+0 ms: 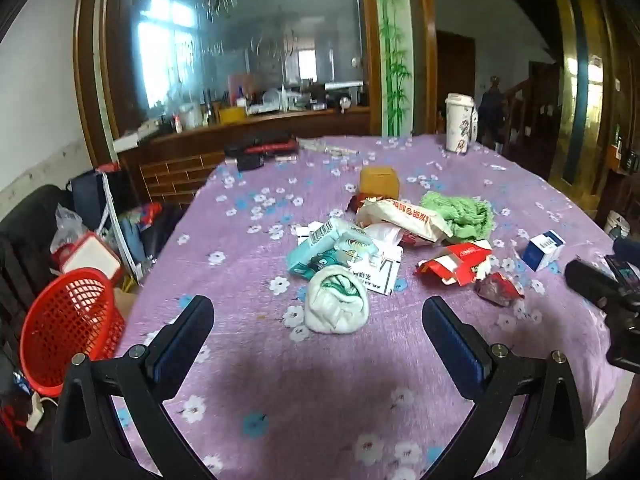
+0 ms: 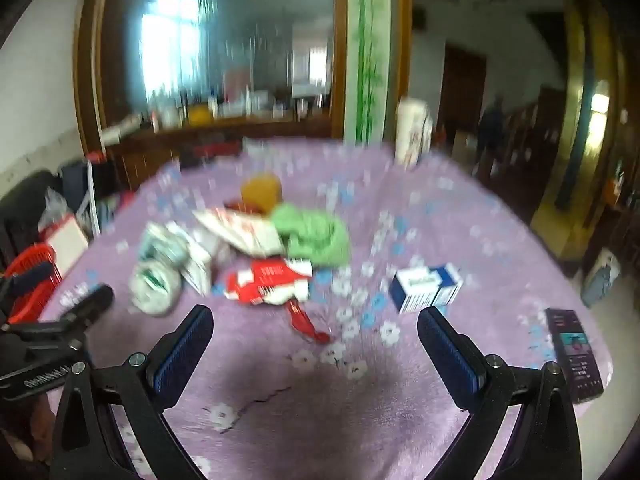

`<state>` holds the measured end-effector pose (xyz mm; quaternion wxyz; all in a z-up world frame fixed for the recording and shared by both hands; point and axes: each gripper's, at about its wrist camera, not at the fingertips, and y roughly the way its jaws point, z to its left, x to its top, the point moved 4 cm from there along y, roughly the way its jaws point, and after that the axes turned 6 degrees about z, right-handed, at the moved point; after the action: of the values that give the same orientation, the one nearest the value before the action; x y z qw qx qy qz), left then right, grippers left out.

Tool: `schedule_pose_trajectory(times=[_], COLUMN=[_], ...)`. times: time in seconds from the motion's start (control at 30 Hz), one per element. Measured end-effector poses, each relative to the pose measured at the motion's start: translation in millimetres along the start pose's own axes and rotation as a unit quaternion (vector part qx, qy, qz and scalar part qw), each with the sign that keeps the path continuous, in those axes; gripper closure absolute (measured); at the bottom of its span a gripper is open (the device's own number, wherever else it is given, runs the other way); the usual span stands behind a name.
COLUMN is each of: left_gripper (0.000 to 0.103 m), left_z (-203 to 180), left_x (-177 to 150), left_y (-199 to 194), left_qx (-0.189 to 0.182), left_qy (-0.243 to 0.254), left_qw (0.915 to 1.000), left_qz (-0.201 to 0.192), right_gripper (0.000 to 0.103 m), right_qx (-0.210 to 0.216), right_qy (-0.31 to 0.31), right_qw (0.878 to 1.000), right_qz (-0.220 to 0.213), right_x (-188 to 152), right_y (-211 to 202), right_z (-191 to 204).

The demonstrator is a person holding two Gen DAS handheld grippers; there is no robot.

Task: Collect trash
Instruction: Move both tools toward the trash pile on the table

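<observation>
A pile of trash lies mid-table on the purple floral cloth [image 1: 248, 344]: a crumpled white-green wad [image 1: 337, 300], a teal tissue pack [image 1: 320, 250], a white wrapper [image 1: 404, 218], a torn red packet [image 1: 456, 264], a small red wrapper [image 1: 499, 286] and a blue-white box [image 1: 543, 249]. My left gripper [image 1: 318, 316] is open and empty, just short of the wad. My right gripper [image 2: 315, 326] is open and empty above the small red wrapper [image 2: 306, 322], with the blue-white box [image 2: 426, 288] to its right. A red mesh basket [image 1: 68, 324] sits off the table's left edge.
A green cloth [image 1: 460, 212], an orange block [image 1: 379, 181] and a white cup [image 1: 459, 122] stand farther back. A phone [image 2: 573, 354] lies near the table's right edge. Dark items [image 1: 260, 150] lie at the far left. The right wrist view is motion-blurred.
</observation>
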<state>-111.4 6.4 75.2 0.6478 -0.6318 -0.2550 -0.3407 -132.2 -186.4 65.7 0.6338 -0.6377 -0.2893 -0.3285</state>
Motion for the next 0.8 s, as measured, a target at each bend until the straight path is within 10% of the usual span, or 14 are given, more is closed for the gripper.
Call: schedule_pose_trajectory(times=[0.8], left_gripper=[0.0], left_z=[29], left_x=[-40], left_y=[-33], left_qx=[0.023], left_qy=[-0.031], left_qw=[0.997], left_qz=[-0.067], right_gripper=[0.0], right_qx=[0.0], right_qy=[0.026], right_qw=[0.999], right_qz=[-0.045], right_x=[-36], right_y=[-33], right_z=[9])
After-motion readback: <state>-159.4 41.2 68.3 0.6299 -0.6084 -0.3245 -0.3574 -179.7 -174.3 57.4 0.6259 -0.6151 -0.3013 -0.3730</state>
